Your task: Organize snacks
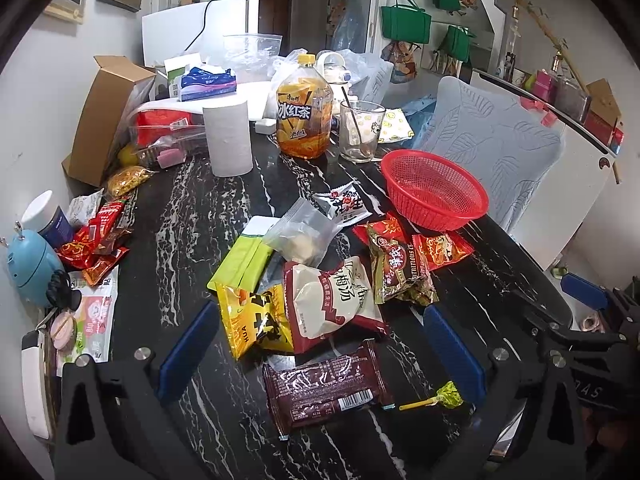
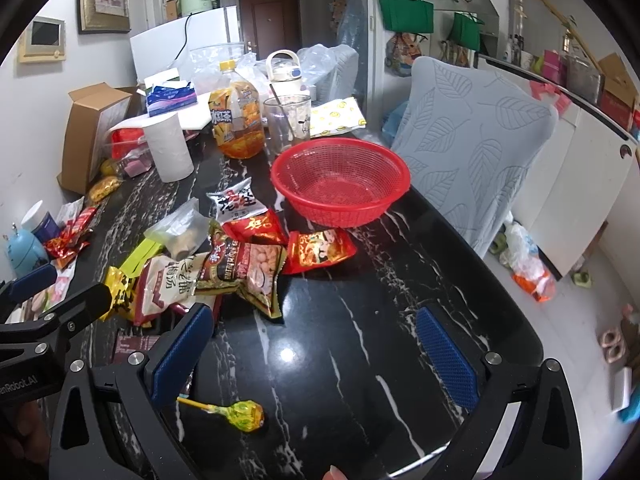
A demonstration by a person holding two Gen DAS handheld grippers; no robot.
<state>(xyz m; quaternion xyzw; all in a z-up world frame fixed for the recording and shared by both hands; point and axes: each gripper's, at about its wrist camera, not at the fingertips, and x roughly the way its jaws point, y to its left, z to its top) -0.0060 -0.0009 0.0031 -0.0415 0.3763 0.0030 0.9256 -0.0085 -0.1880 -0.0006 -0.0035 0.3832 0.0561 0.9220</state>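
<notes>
Several snack packets lie heaped on the black marble table: a brown bar packet, a white-and-red pouch, a yellow bag, a peanut bag and a clear pouch. An empty red basket stands behind them. A green-wrapped lollipop lies near the front edge. My left gripper hangs open over the brown packet and the pile. My right gripper is open above bare table, the lollipop just inside its left finger.
A tea bottle, a glass, a paper roll and a cardboard box crowd the back. More packets and a blue gadget lie along the left edge. A grey chair stands to the right.
</notes>
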